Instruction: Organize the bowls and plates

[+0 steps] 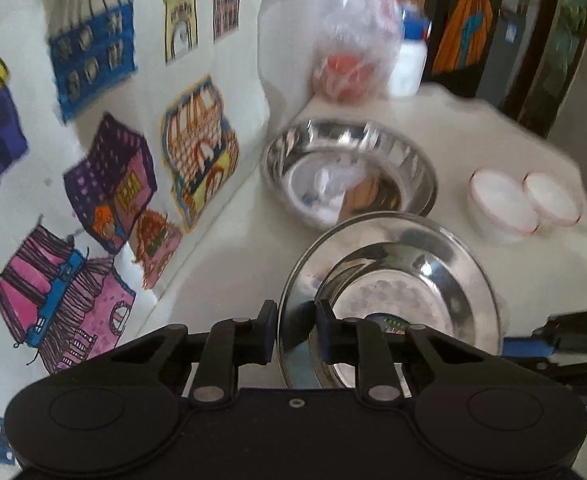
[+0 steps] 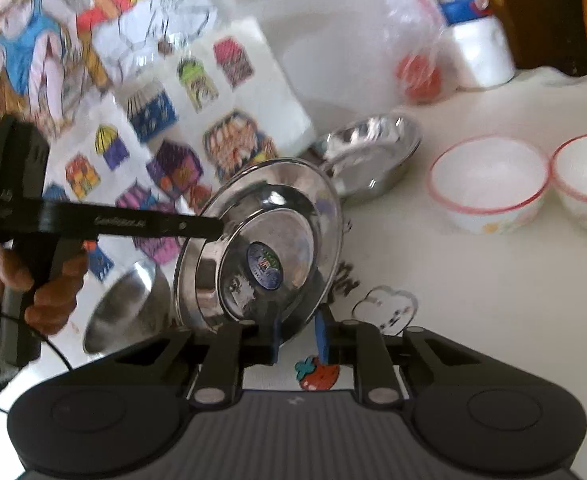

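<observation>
The left tongs (image 1: 293, 336) pinched the near-left rim of a steel plate (image 1: 393, 300), one finger on each face of the rim, and held it tilted up off the white surface (image 1: 473, 140). In the right wrist view the same plate (image 2: 261, 248) stood almost on edge, its sticker-marked face turned toward the camera, with the left tongs coming in from the left under the person's left hand (image 2: 37, 280).

The right tongs (image 2: 298, 336) sat at the plate's lower edge, fingers parted on either side of the rim. Whether they had actually closed on the metal could not be told, since a gap showed between the blue pads (image 2: 323, 340).

Beyond the plate, farther along the surface and close to the picture-covered wall (image 1: 93, 120), lay a second steel plate (image 1: 349, 172), flat and open side up. That was the relation the coming move probably turned on: the resting plate lay straight ahead of the left tongs, just past the held plate's far rim, so the held plate would likely need to level out and go forward to nest on it. Two white bowls (image 1: 525, 204) with red rims stood side by side, touching, to the right. Another steel bowl (image 2: 125, 308) lay near and left, below the held plate.
</observation>
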A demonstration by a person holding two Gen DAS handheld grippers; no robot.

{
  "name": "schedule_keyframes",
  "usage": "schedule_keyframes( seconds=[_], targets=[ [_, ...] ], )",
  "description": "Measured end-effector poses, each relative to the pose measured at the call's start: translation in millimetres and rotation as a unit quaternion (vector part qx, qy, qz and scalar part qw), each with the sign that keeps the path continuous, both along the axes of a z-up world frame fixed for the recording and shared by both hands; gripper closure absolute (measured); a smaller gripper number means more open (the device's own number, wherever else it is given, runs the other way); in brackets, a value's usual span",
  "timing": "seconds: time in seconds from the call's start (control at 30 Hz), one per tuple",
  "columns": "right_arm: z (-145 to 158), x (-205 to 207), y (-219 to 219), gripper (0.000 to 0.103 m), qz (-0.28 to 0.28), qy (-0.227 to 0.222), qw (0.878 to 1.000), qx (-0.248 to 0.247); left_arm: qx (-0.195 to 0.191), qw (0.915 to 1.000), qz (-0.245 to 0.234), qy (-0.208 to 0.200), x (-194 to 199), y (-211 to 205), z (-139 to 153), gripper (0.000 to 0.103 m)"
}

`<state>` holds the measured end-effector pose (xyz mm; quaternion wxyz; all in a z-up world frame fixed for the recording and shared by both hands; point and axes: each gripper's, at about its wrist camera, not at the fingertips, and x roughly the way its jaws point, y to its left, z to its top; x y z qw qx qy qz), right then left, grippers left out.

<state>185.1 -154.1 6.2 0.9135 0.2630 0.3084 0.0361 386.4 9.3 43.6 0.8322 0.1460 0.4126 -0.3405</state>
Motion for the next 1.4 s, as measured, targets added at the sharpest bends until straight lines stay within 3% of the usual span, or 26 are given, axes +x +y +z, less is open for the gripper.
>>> schedule_keyframes(
  seconds=[0.33, 0.53, 0.73, 1.1, 1.4],
  targets=[
    [52, -40, -31, 0.09, -0.047, -0.091, 0.995, -0.004, -0.107, 0.9926, 0.012, -0.056, -42, -1, 49, 0.084],
    [77, -52, -36, 0.092, -0.061, -0.137, 0.988, -0.03, -0.183, 0.9772, 0.034, -0.102, -72, 1, 73, 0.083],
    [86, -55, -41, 0.092, -0.065, -0.165, 0.983, -0.044, -0.223, 0.9646, 0.047, -0.132, -91, 1, 82, 0.083],
    [87, -37, -56, 0.092, -0.064, -0.18, 0.98, -0.056, -0.244, 0.9509, 0.057, -0.182, -94, -6, 84, 0.083],
    [77, -12, -73, 0.092, -0.064, -0.176, 0.981, -0.06, -0.258, 0.947, 0.067, -0.18, -75, -16, 75, 0.083]
  ],
)
